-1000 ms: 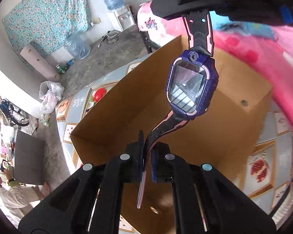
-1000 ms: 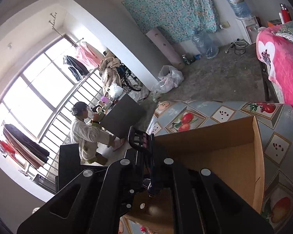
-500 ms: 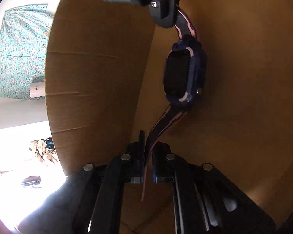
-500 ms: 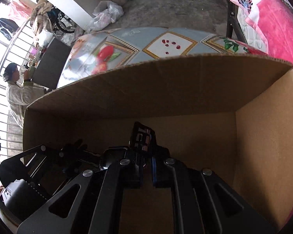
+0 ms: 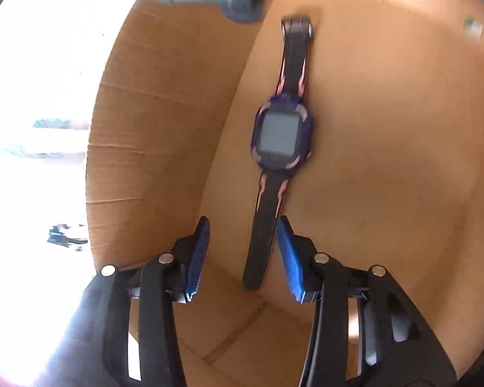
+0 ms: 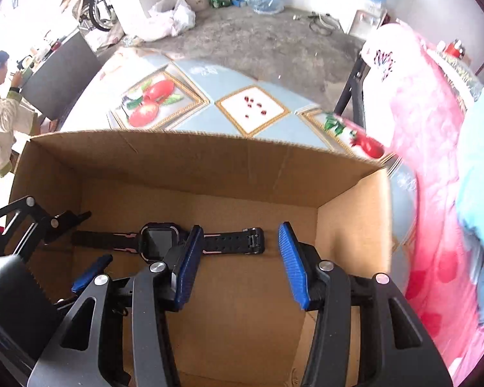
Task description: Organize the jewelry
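Smartwatch (image 5: 282, 135) lies flat, screen up, on the floor of the cardboard box (image 6: 190, 158). In the left wrist view its long axis runs 12 to 6, buckle end at 12. Left gripper (image 5: 242, 251) jaws are opening, plain strap end between them, pads clear. Right gripper (image 6: 238, 259) jaws are opening, empty. Judged light, strap flexible, case rigid; take hold at the strap.

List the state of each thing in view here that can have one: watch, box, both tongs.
watch: unbuckled, stretched out flat on the box floor, screen up and dark, gripped by nothing
cardboard box: open at the top, standing on the table
left tongs: jaws opening, pads clear of the strap end lying between them
right tongs: jaws opening, nothing pressed between the pads, buckle end just beyond them
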Motion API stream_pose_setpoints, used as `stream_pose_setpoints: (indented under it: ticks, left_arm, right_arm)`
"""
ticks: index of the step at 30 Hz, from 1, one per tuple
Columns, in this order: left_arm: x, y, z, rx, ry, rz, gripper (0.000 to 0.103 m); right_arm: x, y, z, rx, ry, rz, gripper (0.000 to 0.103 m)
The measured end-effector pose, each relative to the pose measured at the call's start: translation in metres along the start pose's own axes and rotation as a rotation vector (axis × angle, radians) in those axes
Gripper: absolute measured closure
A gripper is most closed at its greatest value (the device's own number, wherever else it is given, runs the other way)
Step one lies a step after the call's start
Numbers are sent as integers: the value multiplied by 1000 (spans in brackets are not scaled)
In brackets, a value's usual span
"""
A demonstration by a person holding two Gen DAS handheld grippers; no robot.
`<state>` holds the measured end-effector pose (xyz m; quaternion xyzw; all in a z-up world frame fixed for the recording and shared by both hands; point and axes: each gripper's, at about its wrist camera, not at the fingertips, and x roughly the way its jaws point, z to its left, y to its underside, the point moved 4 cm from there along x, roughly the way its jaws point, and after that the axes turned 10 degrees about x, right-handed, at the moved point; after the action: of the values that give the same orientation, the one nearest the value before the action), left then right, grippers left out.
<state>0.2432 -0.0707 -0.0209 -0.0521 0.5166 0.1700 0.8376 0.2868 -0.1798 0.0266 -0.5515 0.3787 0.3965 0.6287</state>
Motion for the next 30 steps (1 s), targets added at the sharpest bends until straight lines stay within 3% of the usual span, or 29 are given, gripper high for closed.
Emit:
stream_pose_setpoints:
  ticks: [3,7,12,20,24,30]
  left_arm:
    - [-2,-13,12,-68,94,-51,61]
    - [10,-29,11,-69,108,-50,61]
    - [10,-33,13,-33,114,-64,60]
    - [19,-42,8,142,-96,-20,60]
    - [23,-37,0,196,-146,21,60]
    - [26,-20,-16,298,-194,8,56]
  right_arm:
    - [-32,-1,-16,27,-7,-96,55]
    - [-72,-10,-50,94,23,-244,55]
    - [-77,-17,-73,101,63,-284,55]
    - [-49,-10,-90,149,34,-224,55]
    - [-43,-8,-87,141,27,-221,55]
    - [-37,-6,-82,133,13,-210,55]
